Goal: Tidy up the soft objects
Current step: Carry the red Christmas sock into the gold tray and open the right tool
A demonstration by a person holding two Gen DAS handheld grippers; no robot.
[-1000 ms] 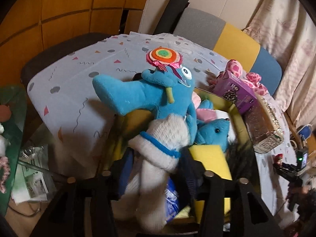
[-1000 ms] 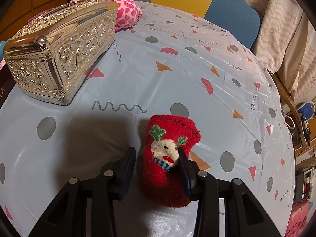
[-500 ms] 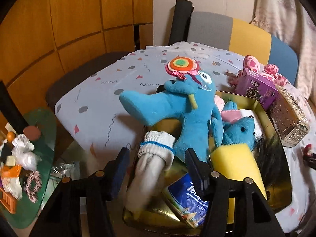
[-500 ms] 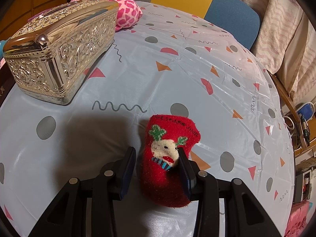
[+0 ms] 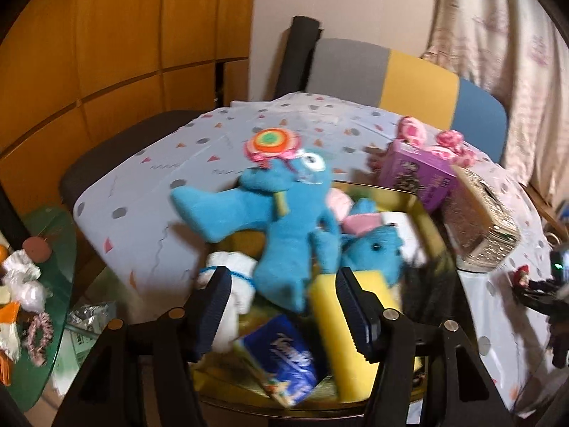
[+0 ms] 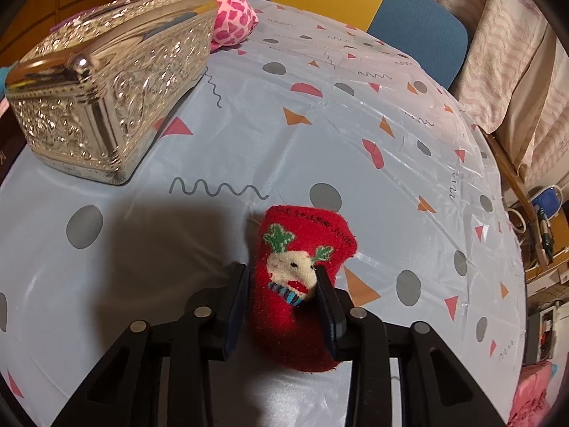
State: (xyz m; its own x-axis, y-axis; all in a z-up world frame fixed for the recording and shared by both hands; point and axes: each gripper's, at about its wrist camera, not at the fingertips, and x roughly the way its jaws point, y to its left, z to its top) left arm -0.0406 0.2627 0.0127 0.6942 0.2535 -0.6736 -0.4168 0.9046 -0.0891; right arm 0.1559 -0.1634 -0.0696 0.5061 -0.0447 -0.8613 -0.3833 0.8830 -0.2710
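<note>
Where jaws flank it — red sock (image 6: 298,284), toe half-hidden.

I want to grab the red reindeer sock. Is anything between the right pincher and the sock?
Nothing visible is in the way. The red sock already lies on the tablecloth between the right gripper fingers, which stand open on either side. The silver box sits well off to the left.

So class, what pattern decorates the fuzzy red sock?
The fuzzy red sock has a cream reindeer face with green antlers, clearest in the right wrist view.
</note>
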